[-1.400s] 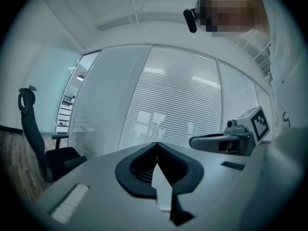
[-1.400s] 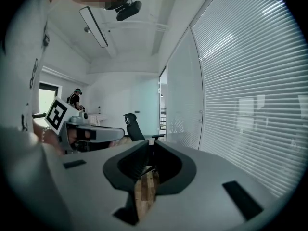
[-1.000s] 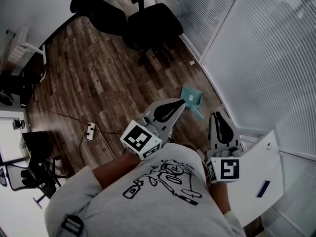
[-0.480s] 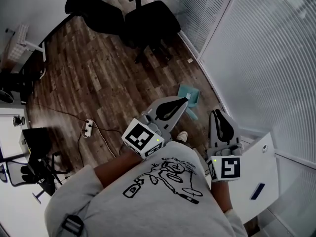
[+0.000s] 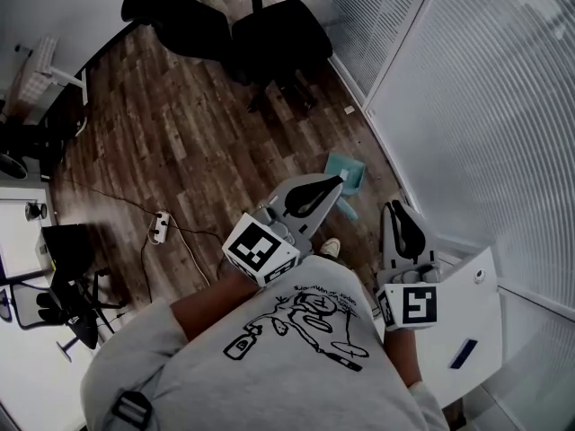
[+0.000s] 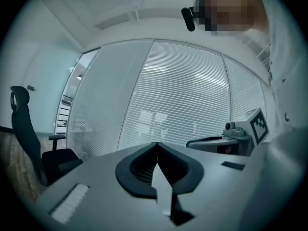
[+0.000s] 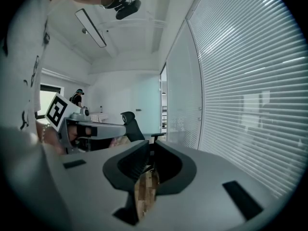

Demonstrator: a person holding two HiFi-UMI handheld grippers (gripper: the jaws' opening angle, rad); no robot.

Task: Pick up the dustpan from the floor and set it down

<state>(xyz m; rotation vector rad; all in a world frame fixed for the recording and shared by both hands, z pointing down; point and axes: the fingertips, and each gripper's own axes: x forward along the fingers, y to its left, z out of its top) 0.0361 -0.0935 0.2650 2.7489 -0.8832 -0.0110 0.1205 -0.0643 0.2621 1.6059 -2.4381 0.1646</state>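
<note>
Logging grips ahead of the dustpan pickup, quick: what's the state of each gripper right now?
Left gripper: closed, holding nothing.
Right gripper: closed, holding nothing.

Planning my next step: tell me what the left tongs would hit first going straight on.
Probably the blind-covered glass wall: the left tongs, shut and empty, aim at it with nothing visibly between. Its distance is unclear.

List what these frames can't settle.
- Dustpan: head view, left gripper covers part of it; absent from both gripper views.
- Speck on floor by the blinds: head view, too small to identify.
- Shoe: head view, mostly hidden by the person's torso.
</note>
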